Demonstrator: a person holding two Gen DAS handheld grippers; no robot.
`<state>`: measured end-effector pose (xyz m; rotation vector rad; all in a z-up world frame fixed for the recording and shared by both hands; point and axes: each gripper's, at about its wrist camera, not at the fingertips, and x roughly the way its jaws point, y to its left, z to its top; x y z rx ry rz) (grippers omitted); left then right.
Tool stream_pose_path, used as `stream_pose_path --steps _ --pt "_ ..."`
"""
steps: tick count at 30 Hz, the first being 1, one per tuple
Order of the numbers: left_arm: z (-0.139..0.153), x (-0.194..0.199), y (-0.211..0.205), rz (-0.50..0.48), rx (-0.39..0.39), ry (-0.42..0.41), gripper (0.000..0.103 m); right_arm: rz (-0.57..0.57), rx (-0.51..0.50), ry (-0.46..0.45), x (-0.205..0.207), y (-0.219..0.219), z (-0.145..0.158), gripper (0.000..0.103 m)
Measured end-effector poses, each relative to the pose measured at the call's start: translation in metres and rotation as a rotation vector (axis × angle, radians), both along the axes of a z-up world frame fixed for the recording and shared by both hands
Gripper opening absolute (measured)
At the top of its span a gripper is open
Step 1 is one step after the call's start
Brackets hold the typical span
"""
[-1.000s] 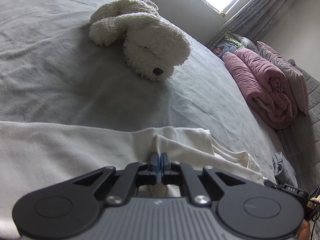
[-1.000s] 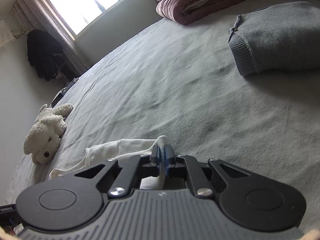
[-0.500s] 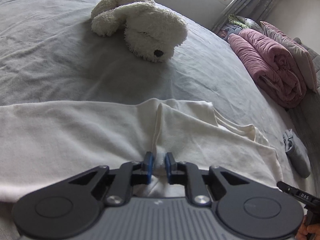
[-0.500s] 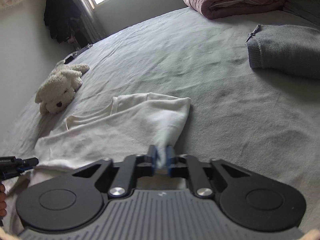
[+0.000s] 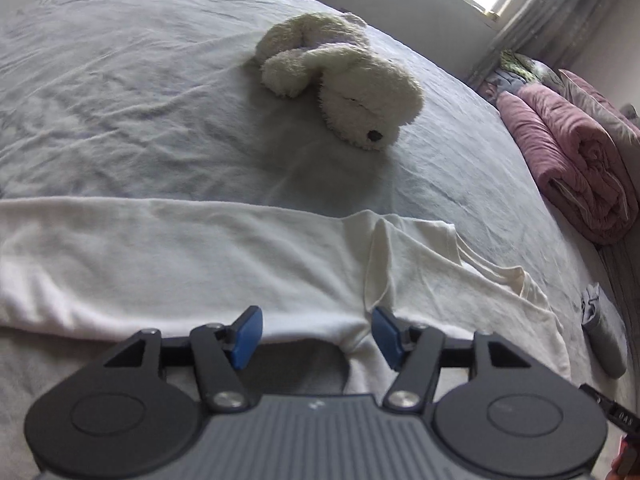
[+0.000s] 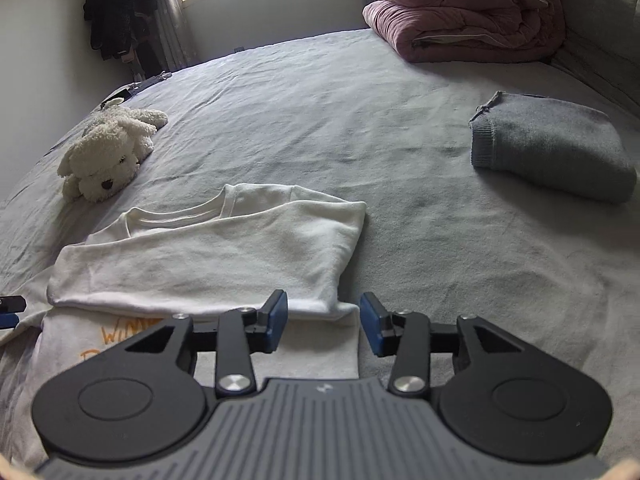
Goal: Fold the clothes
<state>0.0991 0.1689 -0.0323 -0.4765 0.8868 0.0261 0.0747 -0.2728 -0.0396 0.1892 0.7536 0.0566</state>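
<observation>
The left gripper (image 5: 316, 334) stands open above the white shirt (image 6: 224, 256), its jaws having just been opening with nothing pinched; cloth lies below. The shirt lies folded on the bed (image 6: 360, 128), plush dog (image 6: 106, 152) at 10 o'clock. The right gripper (image 6: 323, 322) likewise hangs open, probably releasing to set the fold; 1 second ago both clamped fabric.

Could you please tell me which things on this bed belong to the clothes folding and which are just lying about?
Belongs to the job:
- white cotton T-shirt with orange lettering, part folded
- folded grey knitted sweater

Just lying about:
- fluffy white toy dog
- rolled pink quilt
- dark clothing hanging by the window
</observation>
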Motion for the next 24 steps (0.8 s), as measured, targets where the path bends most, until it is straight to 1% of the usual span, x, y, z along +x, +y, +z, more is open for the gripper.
stream_pose_path --steps 1,2,3,4,7,9,11,13,16,20,24 --pt "0.001 -0.003 0.005 0.021 -0.010 0.011 0.066 -0.002 0.010 -0.004 -0.005 0.000 0.003 0.050" --pt "0.002 -0.007 0.009 0.046 -0.003 0.018 0.067 -0.002 0.021 -0.006 -0.009 0.000 0.005 0.050" --pt "0.003 -0.011 0.013 0.071 0.006 0.025 0.072 -0.001 0.030 -0.008 -0.013 0.001 0.008 0.052" --pt "0.003 -0.015 0.015 0.101 0.028 0.030 0.078 -0.002 0.040 -0.014 -0.019 0.001 0.012 0.054" --pt "0.003 -0.029 0.024 0.206 0.076 0.037 0.084 -0.001 0.063 -0.036 -0.031 0.003 0.019 0.057" --pt "-0.003 -0.036 0.032 0.293 0.085 0.054 0.084 -0.003 0.094 -0.048 -0.038 0.004 0.022 0.058" --pt "-0.009 -0.042 0.040 0.409 0.077 0.093 0.084 -0.011 0.134 -0.050 -0.045 0.006 0.024 0.059" --pt "-0.012 -0.047 0.046 0.518 0.062 0.114 0.085 -0.011 0.170 -0.046 -0.048 0.009 0.026 0.059" --pt "-0.014 -0.049 0.052 0.611 0.103 0.102 0.087 0.019 0.198 -0.051 -0.049 0.018 0.031 0.060" --pt "-0.021 -0.052 0.067 0.728 0.102 0.082 0.087 0.054 0.221 -0.059 -0.053 0.026 0.035 0.062" --pt "-0.026 -0.052 0.078 0.807 0.133 0.018 0.087 0.053 0.215 -0.051 -0.051 0.029 0.032 0.062"
